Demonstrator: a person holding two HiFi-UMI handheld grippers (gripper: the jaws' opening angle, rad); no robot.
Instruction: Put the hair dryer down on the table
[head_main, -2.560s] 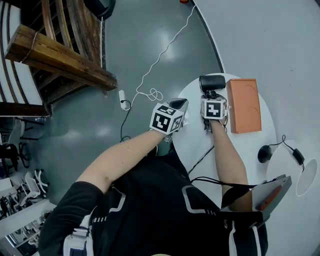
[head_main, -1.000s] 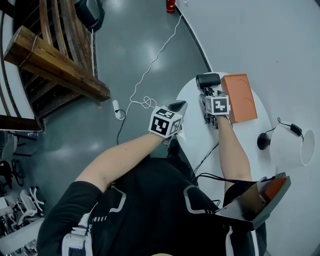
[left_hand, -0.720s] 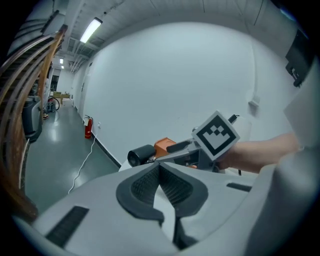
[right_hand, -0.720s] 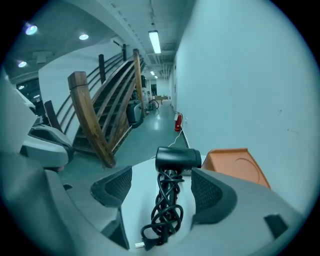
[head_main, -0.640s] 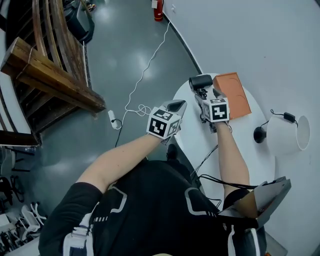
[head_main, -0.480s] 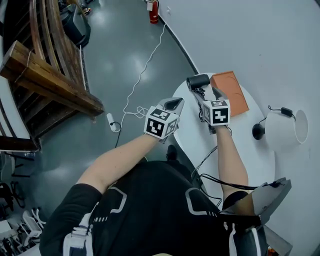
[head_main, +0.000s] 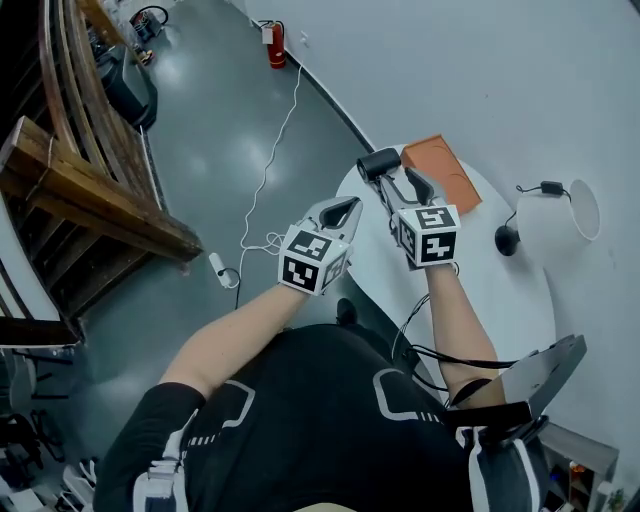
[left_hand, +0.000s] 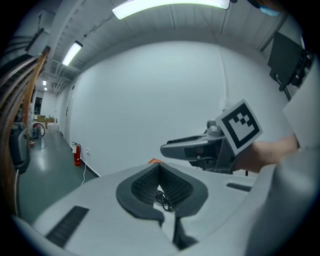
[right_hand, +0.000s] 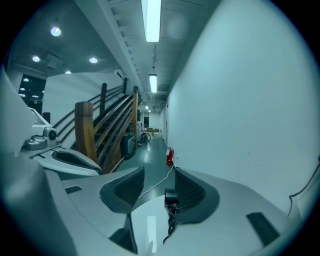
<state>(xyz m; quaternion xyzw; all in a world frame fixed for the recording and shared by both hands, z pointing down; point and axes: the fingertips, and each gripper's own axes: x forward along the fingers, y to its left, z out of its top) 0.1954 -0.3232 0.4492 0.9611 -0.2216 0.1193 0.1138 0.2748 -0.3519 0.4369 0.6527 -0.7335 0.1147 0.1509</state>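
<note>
The black hair dryer (head_main: 378, 163) lies on the far edge of the round white table (head_main: 490, 290), its cord trailing toward me. It also shows small beyond the jaws, the hair dryer (right_hand: 172, 197) in the right gripper view. My right gripper (head_main: 400, 181) hangs above the table, short of the dryer and clear of it. Its jaws have just been closing and still stand apart with nothing between them, right gripper (right_hand: 159, 172). My left gripper (head_main: 340, 212) hovers off the table's left edge, tips together, left gripper (left_hand: 159, 166) holding nothing.
An orange tray (head_main: 440, 170) lies just right of the dryer. A black round base with a cable (head_main: 506, 240) and a white cylinder (head_main: 583, 208) sit at the table's right. A wooden staircase (head_main: 90, 190), white floor cable (head_main: 270, 170) and fire extinguisher (head_main: 273, 30) are left.
Both grippers have risen away from the table. The right one has drawn back from the hair dryer, which stays lying on the table, and its jaws are narrower than before.
</note>
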